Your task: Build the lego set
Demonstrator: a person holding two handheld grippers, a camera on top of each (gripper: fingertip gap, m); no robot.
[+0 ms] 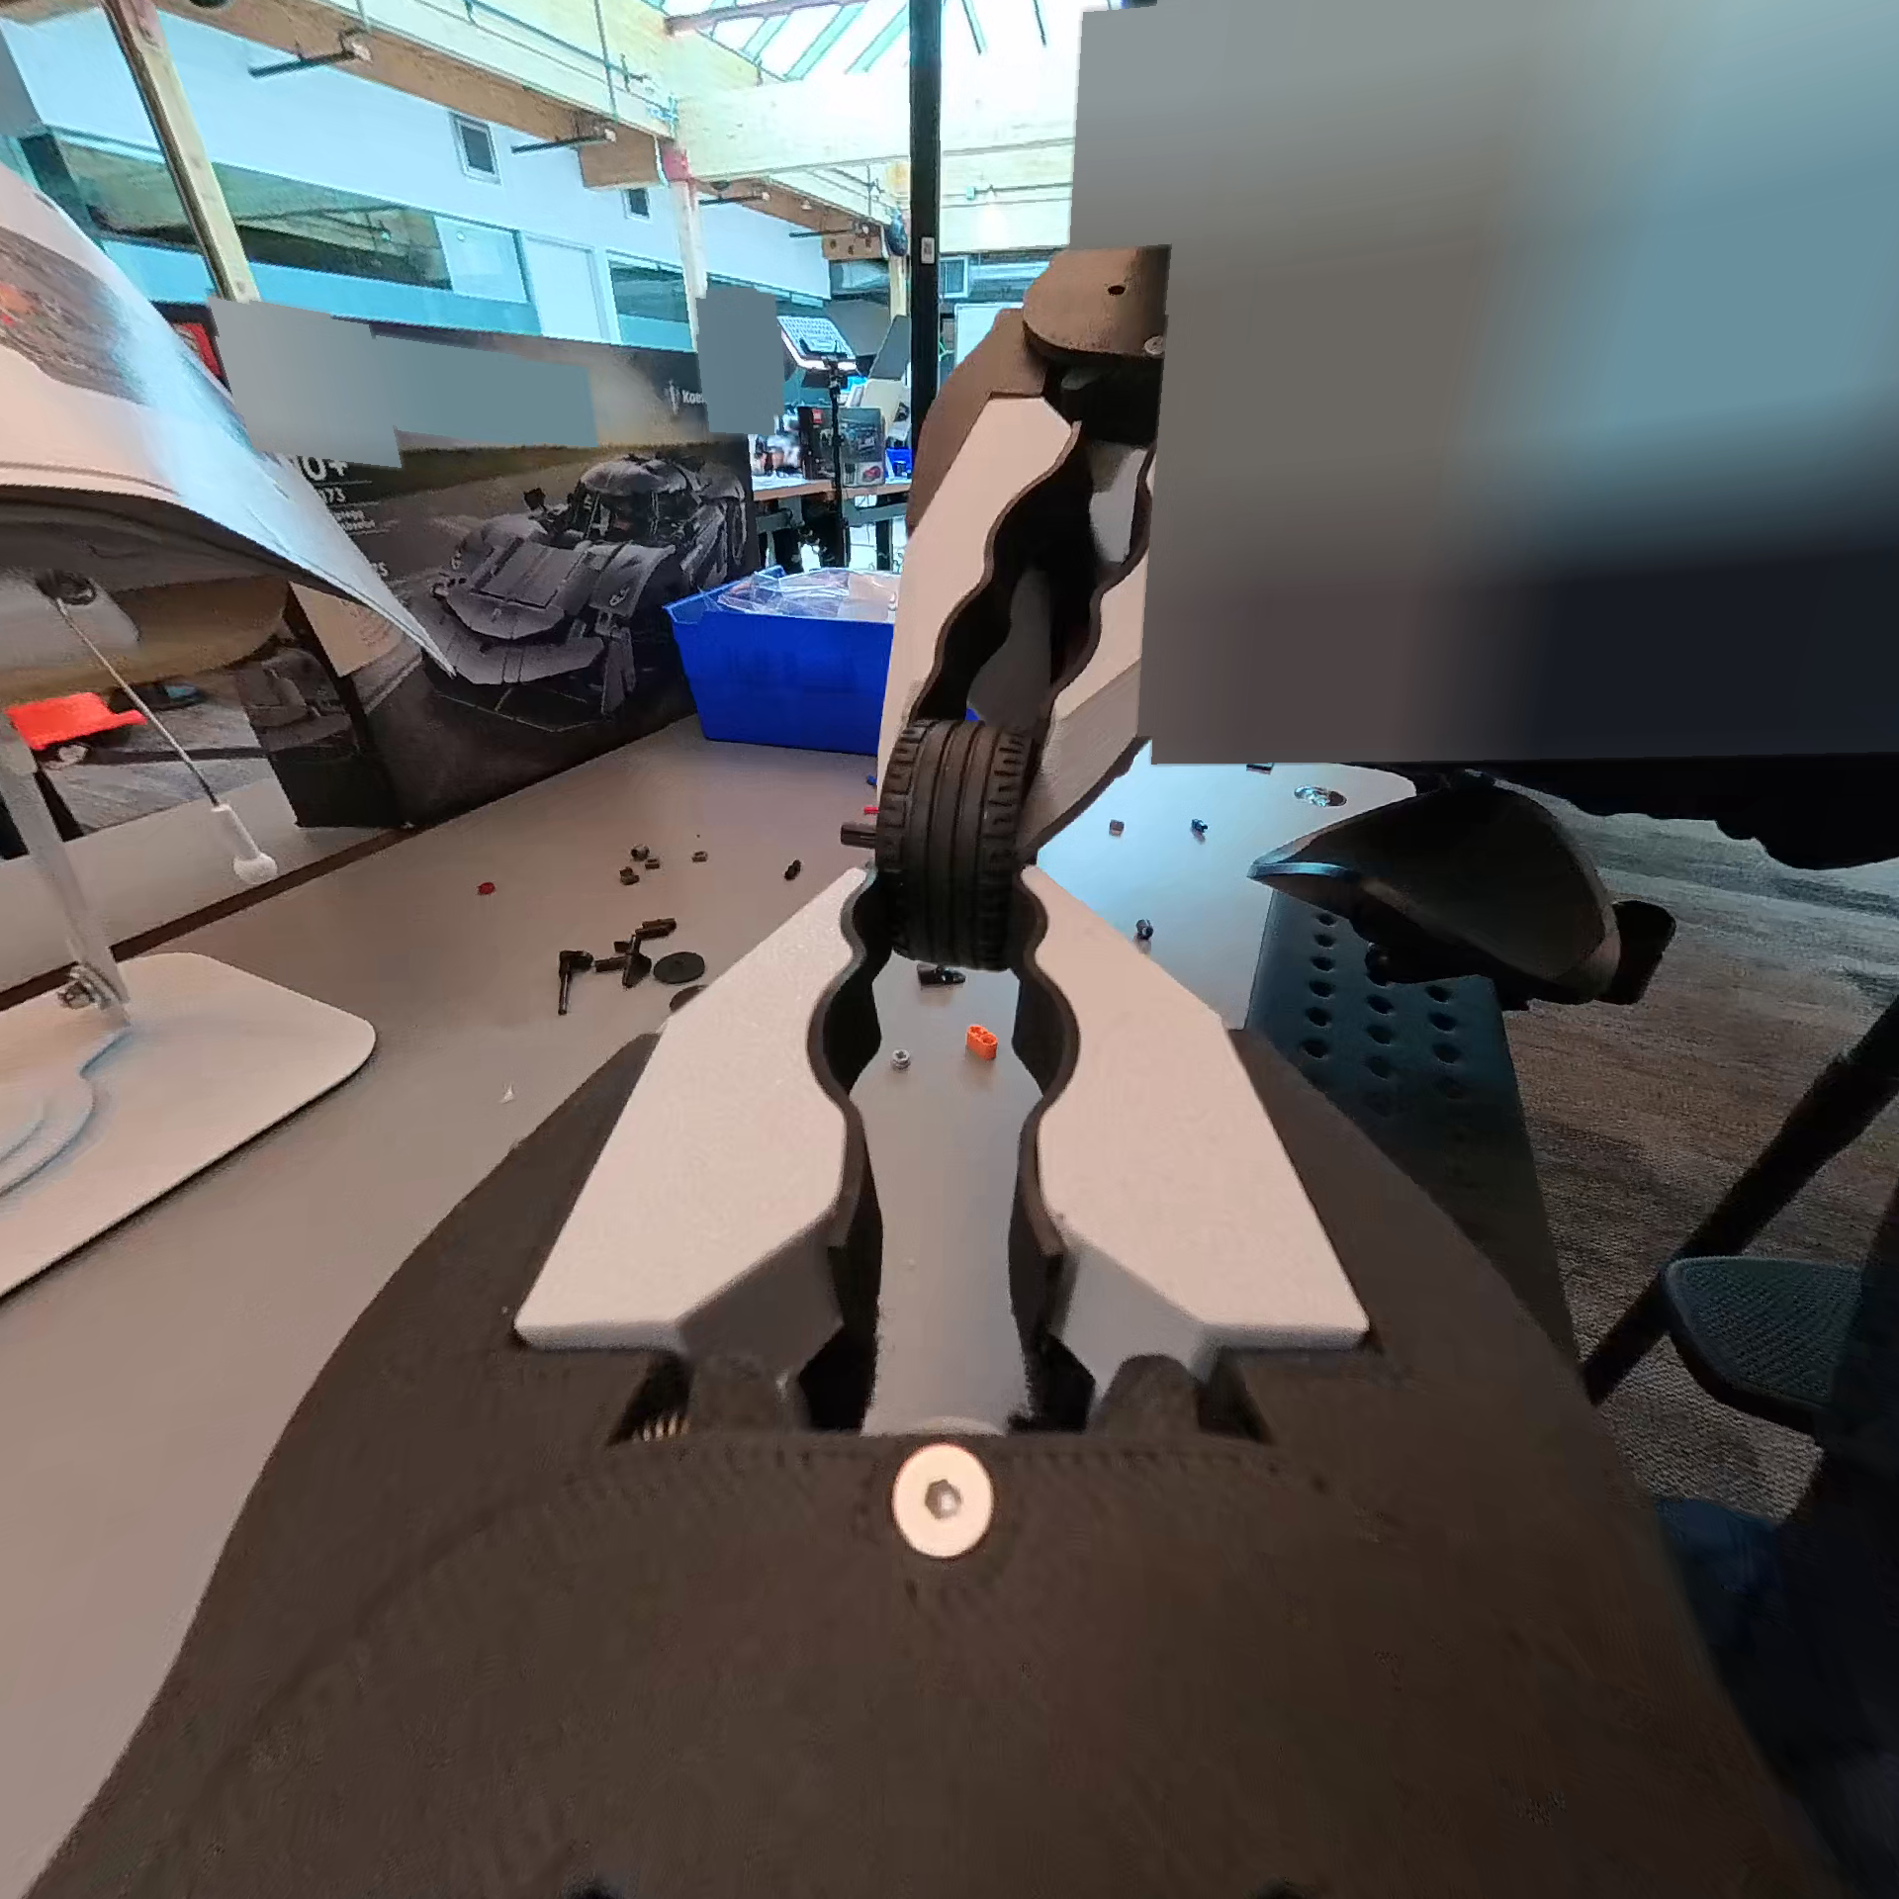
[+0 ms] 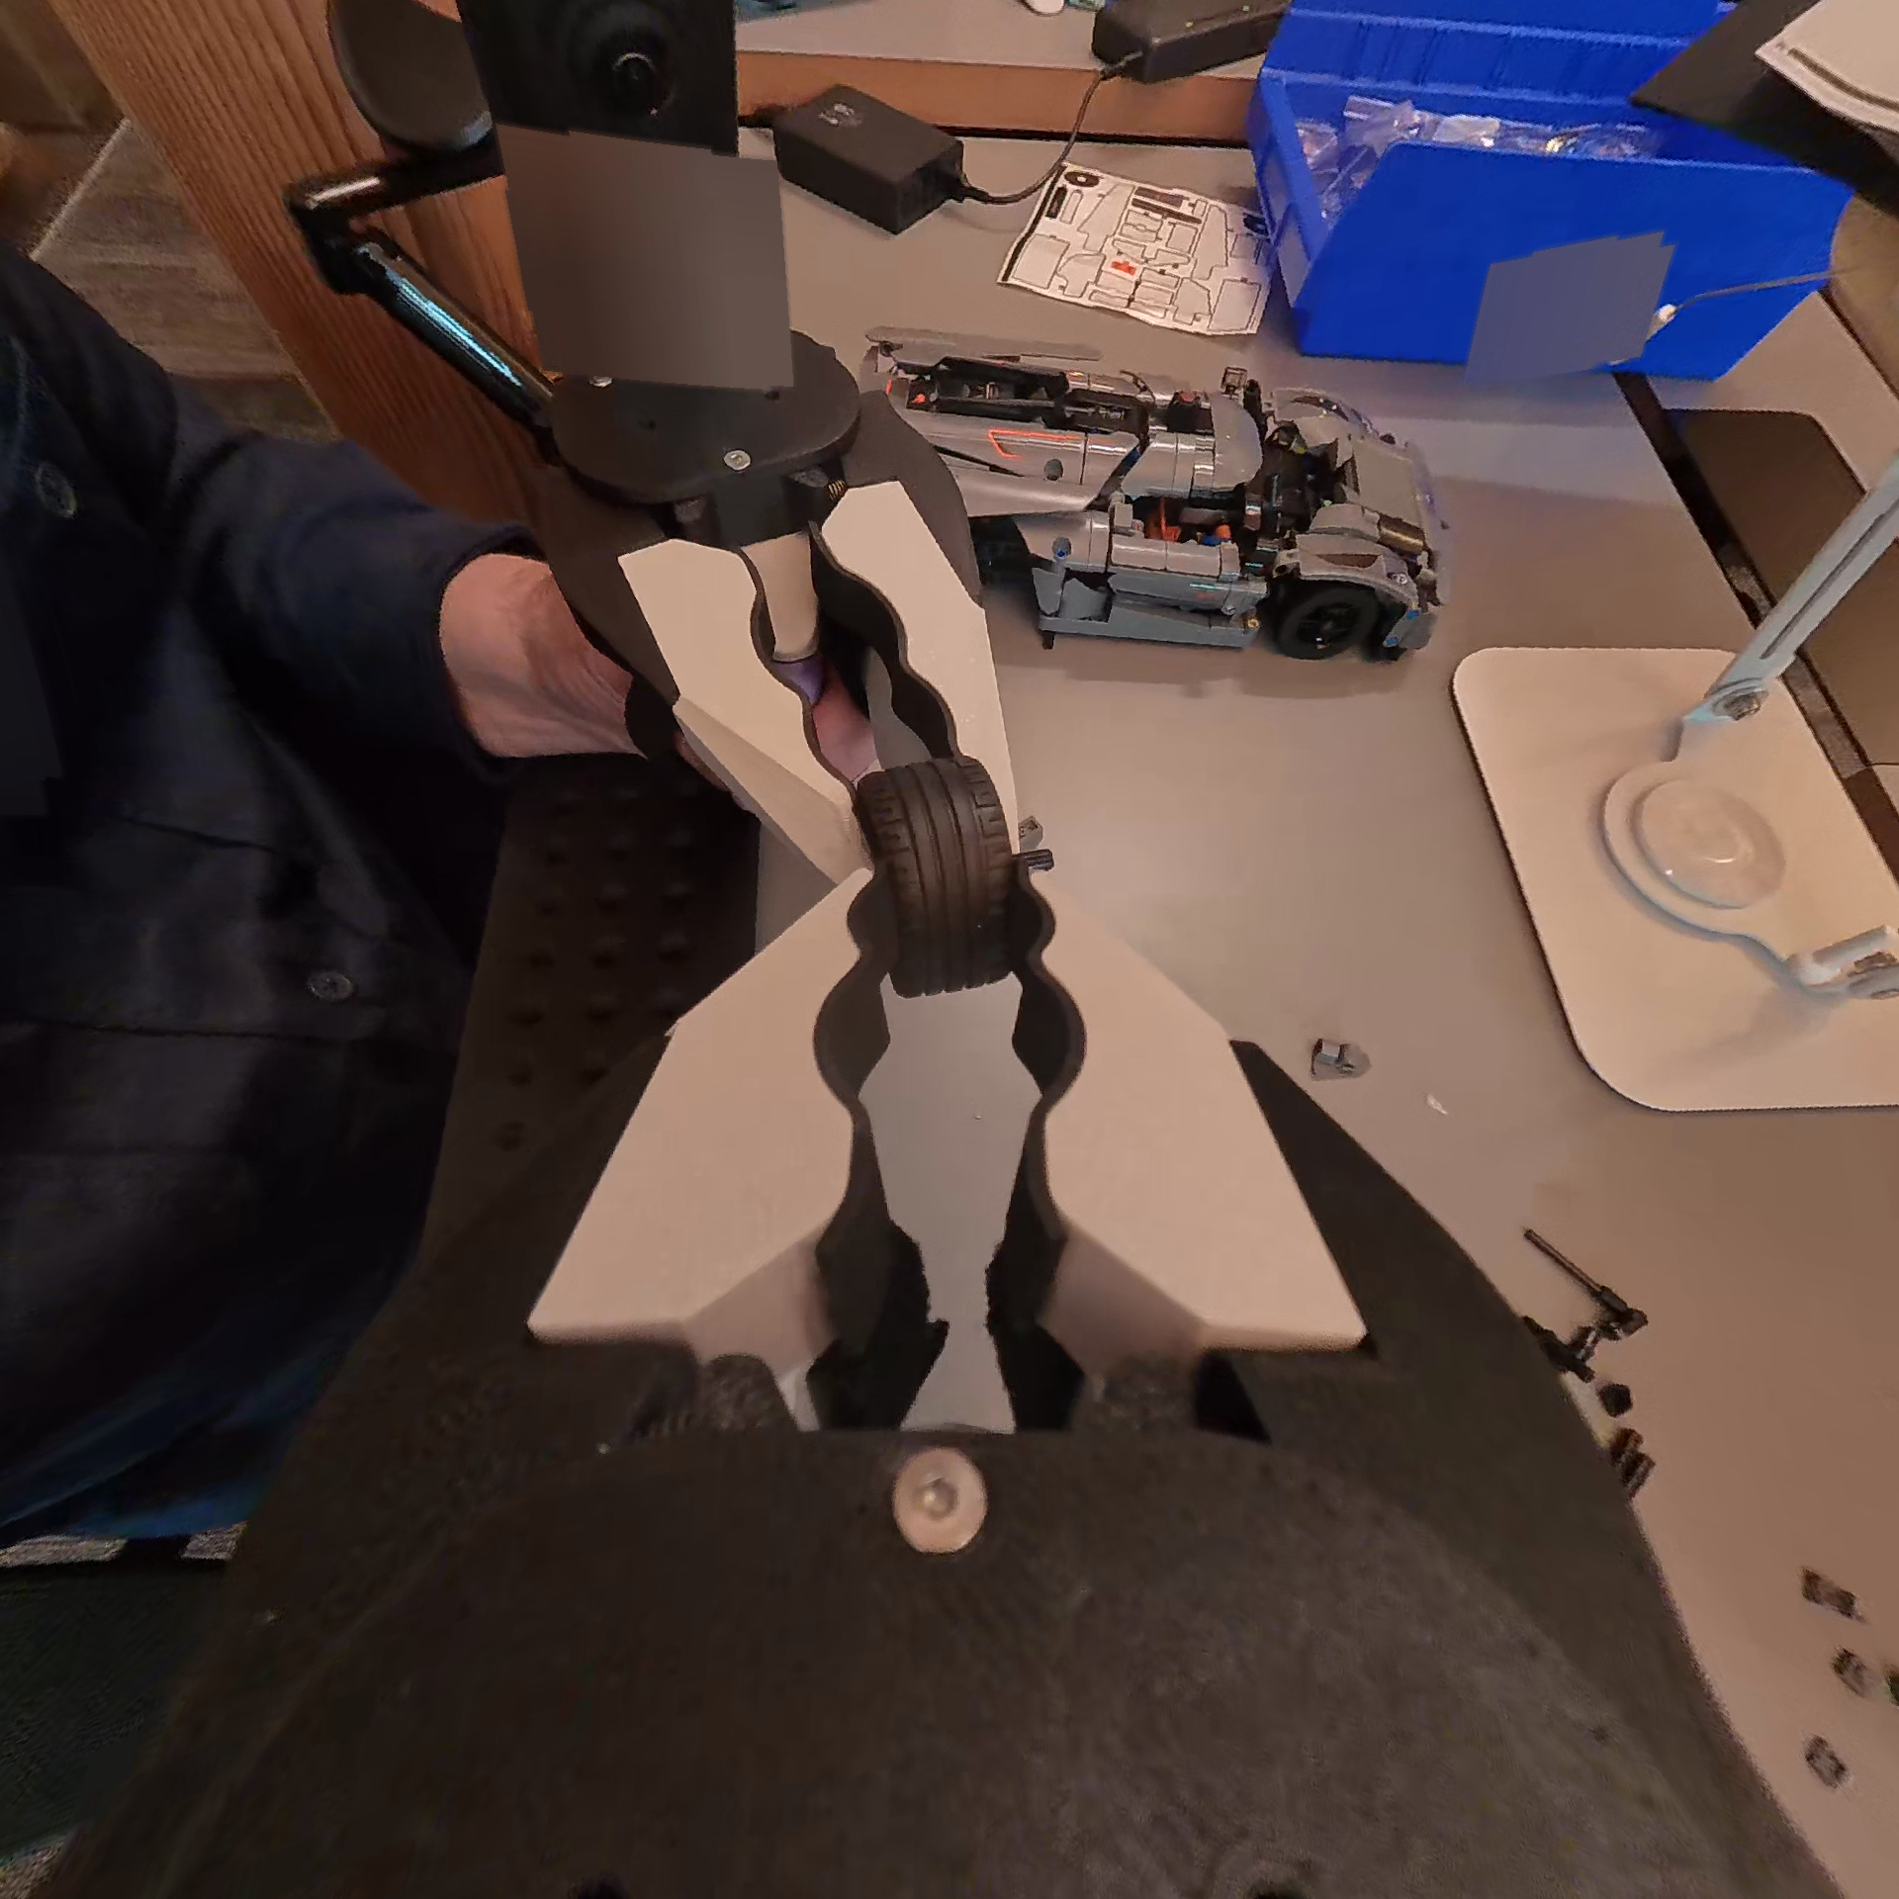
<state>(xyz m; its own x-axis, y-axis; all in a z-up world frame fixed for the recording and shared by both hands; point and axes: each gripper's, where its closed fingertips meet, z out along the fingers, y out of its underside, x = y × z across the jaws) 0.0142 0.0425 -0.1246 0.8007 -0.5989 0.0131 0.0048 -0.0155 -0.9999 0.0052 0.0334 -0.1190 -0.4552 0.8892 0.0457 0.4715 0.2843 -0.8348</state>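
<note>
A black rubber tyre on its wheel (image 1: 951, 843) is held in the air between both grippers, above the grey table. My left gripper (image 1: 951, 909) is shut on its lower part. My right gripper (image 1: 966, 735) comes in from above in the left wrist view and grips its upper part. In the right wrist view my right gripper (image 2: 945, 930) clamps the tyre (image 2: 940, 873) and the left gripper (image 2: 930, 796) meets it from the upper left. A short black pin (image 2: 1038, 858) sticks out of the wheel's side. The part-built grey Lego car (image 2: 1182, 514) lies on the table beyond.
Loose small black pieces (image 1: 637, 956) and an orange piece (image 1: 981, 1043) lie on the table. A blue bin (image 1: 781, 668), the set's box (image 1: 555, 606), the booklet on a white stand (image 1: 154, 1069), a sticker sheet (image 2: 1141, 252) and a black power adapter (image 2: 873, 164) surround the work area. A chair (image 1: 1439, 904) stands at the table's edge. Left and right tips are no more than a few centimetres apart. Left tips and right tips are each some 25 cm from the part-built grey Lego car (image 2: 1182, 514).
</note>
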